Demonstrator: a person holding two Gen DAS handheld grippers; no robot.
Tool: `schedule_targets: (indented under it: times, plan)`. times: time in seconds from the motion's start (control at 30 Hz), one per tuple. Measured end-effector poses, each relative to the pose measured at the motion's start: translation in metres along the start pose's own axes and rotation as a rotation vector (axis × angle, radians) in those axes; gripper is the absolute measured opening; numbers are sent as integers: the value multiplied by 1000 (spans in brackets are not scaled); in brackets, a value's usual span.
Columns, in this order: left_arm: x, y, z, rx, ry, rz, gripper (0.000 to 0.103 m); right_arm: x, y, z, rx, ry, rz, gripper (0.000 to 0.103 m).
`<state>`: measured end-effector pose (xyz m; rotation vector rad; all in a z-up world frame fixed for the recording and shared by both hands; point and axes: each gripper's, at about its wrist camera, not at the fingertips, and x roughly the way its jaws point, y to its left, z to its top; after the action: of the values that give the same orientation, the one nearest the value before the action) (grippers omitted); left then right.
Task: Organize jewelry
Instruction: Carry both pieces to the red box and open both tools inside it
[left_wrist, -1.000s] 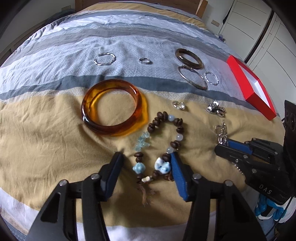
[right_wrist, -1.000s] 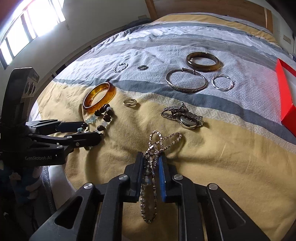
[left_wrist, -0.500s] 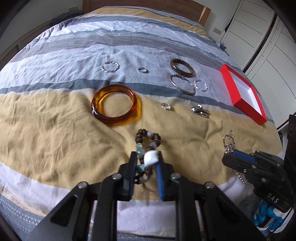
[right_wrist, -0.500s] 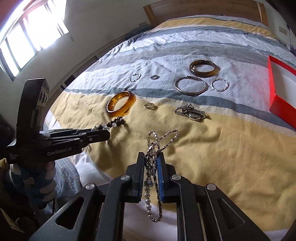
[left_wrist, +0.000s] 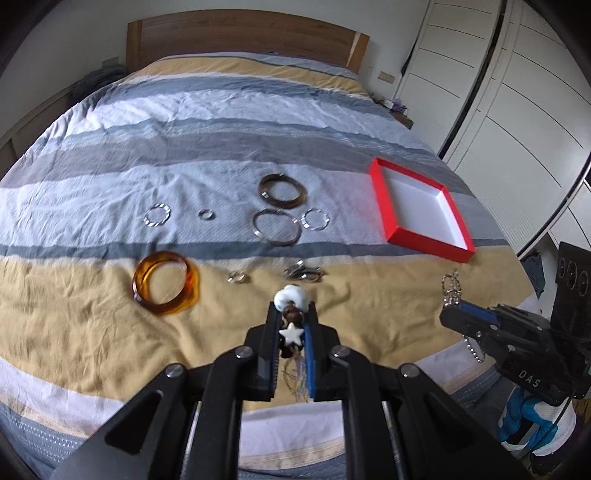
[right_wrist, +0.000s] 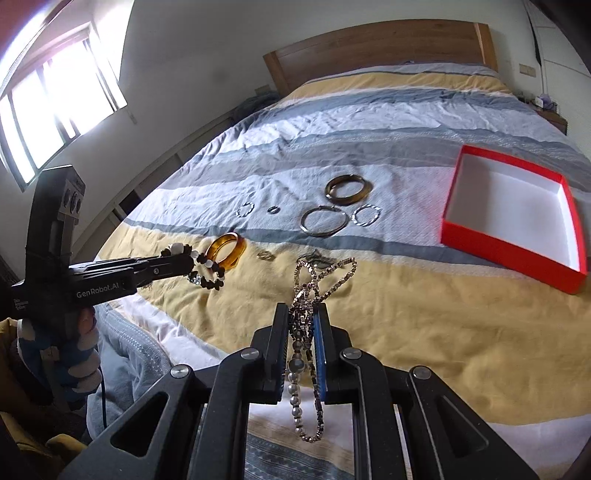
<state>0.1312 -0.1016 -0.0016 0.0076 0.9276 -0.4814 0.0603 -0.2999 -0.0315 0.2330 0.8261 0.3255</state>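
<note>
My left gripper (left_wrist: 291, 314) is shut on the beaded bracelet (left_wrist: 290, 301) of brown, white and blue beads and holds it above the bed; the bracelet also shows hanging in the right wrist view (right_wrist: 205, 267). My right gripper (right_wrist: 302, 314) is shut on a silver chain necklace (right_wrist: 317, 280), lifted off the bed, also seen in the left wrist view (left_wrist: 451, 291). The red box (right_wrist: 513, 221) with a white inside lies open and empty at the right (left_wrist: 421, 210).
On the striped bedspread lie an amber bangle (left_wrist: 164, 282), a dark brown bangle (left_wrist: 282, 191), a thin silver bangle (left_wrist: 276, 230), two twisted silver rings (left_wrist: 314, 219) (left_wrist: 157, 216), a small ring (left_wrist: 205, 214), a clasp ring (left_wrist: 236, 277) and a silver watch-like piece (left_wrist: 303, 273).
Both grippers have lifted and pulled back from the bed. The left gripper closed on the beaded bracelet and raised it; the right raised the chain necklace higher.
</note>
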Motion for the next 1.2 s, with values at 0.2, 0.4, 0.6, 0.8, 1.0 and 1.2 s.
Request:
schedule_targets:
  times: [0.2, 0.4, 0.6, 0.8, 1.0, 1.2]
  plan:
    - [19, -67, 56, 90, -42, -121, 10, -29, -58, 27, 3, -56, -97, 13]
    - [80, -132, 107, 149, -34, -213, 10, -31, -137, 58, 35, -77, -201, 13]
    - [170, -170, 133, 138, 46, -265, 10, 2, -201, 80, 77, -44, -256, 13]
    - [240, -174, 115, 137, 139, -192, 10, 36, -237, 77, 117, 26, -266, 13]
    - [264, -157, 102, 105, 202, -149, 11, 53, -247, 67, 124, 72, -281, 12]
    - [268, -160, 91, 87, 279, -108, 12, 61, -249, 67, 98, 112, -309, 10]
